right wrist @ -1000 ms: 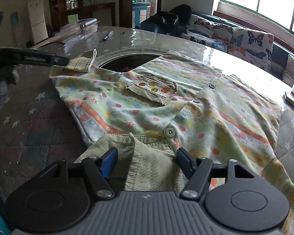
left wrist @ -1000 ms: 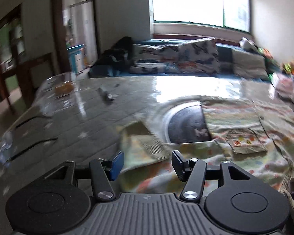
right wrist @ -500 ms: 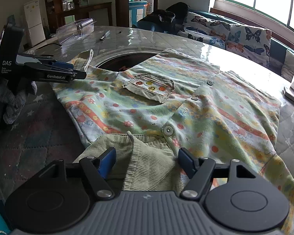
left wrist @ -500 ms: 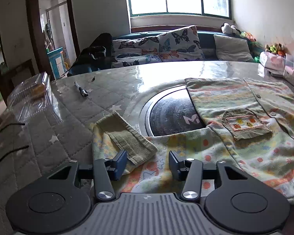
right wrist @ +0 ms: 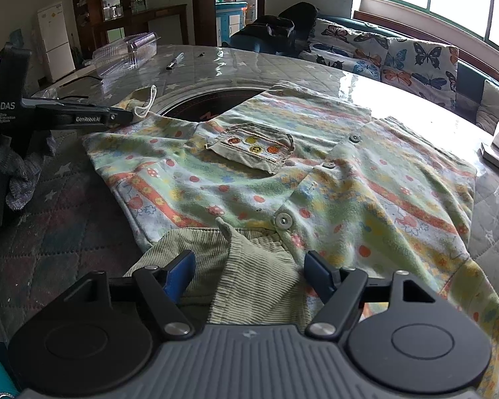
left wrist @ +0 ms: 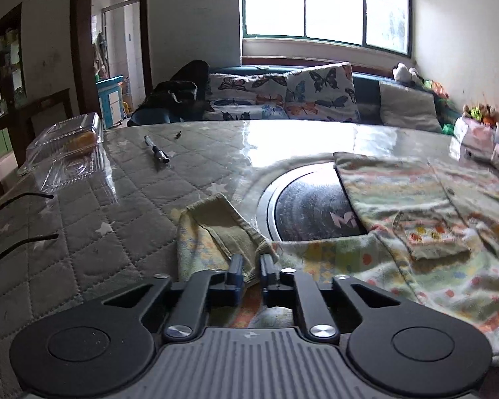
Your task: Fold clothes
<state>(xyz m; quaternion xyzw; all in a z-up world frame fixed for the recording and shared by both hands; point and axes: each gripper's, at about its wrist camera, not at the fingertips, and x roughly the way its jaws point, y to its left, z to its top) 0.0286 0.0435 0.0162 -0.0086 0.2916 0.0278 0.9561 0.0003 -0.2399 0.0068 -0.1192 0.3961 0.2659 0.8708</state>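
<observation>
Ahead of the tool, beyond the quilted table cover (left wrist: 83,239), a bright window (left wrist: 322,3) with a green frame throws glare across the tabletop. Below it runs a bench sofa (left wrist: 366,106) with butterfly-print cushions (left wrist: 319,89). Ahead to the left, a dark wooden doorway (left wrist: 113,43) opens into a tiled room; plain pale walls (left wrist: 189,16) stand between.

Right tool (right wrist: 249,267) open over shirt (right wrist: 282,179) collar

Left gripper (left wrist: 249,271) low and level, jaws nearly together pinching cloth, right gripper (right wrist: 249,267) low, jaws spread wide, nothing gripped
</observation>
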